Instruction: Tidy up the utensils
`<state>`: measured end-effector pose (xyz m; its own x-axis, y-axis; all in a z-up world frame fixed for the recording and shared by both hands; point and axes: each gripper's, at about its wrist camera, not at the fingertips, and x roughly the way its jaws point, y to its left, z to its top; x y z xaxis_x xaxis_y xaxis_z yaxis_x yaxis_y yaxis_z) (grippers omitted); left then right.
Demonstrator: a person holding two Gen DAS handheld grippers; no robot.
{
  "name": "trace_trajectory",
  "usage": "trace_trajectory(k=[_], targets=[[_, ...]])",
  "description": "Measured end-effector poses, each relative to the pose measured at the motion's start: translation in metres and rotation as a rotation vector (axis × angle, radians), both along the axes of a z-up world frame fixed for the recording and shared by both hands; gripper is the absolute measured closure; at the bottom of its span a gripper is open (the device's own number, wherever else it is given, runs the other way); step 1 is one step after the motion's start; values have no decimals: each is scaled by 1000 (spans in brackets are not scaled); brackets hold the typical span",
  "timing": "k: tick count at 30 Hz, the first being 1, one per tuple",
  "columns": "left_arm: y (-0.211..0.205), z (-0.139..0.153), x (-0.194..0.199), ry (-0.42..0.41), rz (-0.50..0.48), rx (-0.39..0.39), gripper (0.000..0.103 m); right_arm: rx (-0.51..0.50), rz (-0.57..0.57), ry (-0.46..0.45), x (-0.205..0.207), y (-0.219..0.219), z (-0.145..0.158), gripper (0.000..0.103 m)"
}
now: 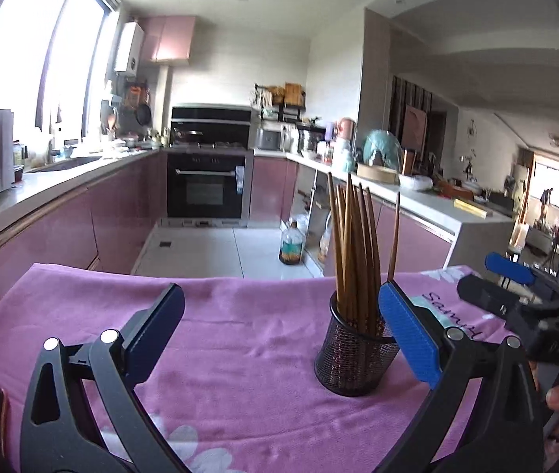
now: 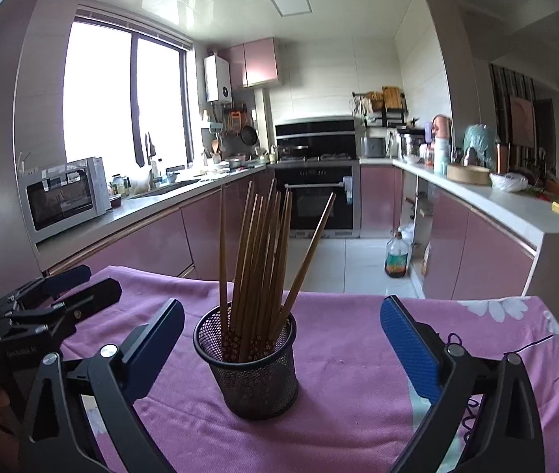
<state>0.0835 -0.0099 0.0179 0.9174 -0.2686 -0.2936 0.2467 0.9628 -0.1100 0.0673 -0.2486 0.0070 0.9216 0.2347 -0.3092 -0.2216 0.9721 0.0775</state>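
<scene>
Two grippers face a table draped in a pink cloth [image 2: 350, 386] with white flowers printed on it. Nearest the right wrist camera, the right gripper [image 2: 281, 325] has its fingers spread wide, a dark pad on the left and a blue ribbed pad on the right, and it holds nothing. Between those fingers, a little beyond their tips, stands a black mesh cup [image 2: 250, 366], upright on the cloth and packed with brown chopsticks [image 2: 258, 272] that fan out; one leans far right of the bunch. Small flower patterns mark their lower ends.

From the left wrist view, the left gripper [image 1: 281, 303] is likewise spread and empty, with the cup [image 1: 352, 354] just inside its right, blue finger. Dark stitched lettering on the cloth [image 1: 455, 317] beside that finger begins "Sam"; the remainder is unclear. White lettering on each gripper's body is too blurred to read.

Farther off, a bottle of brown liquid [image 2: 396, 254] sits on the floor by pink cabinets. A white microwave [image 2: 64, 195] stands on the left counter, and a black oven [image 2: 317, 201] fills the far wall.
</scene>
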Motion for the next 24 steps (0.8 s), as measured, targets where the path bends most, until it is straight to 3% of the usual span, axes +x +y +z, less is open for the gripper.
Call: trace_trajectory(k=[14, 24], targets=[[9, 8, -56, -124, 69, 12, 6, -26, -93, -120, -46, 9, -9, 7], [16, 6, -77, -137, 98, 18, 6, -50, -119, -171, -62, 16, -3, 7]])
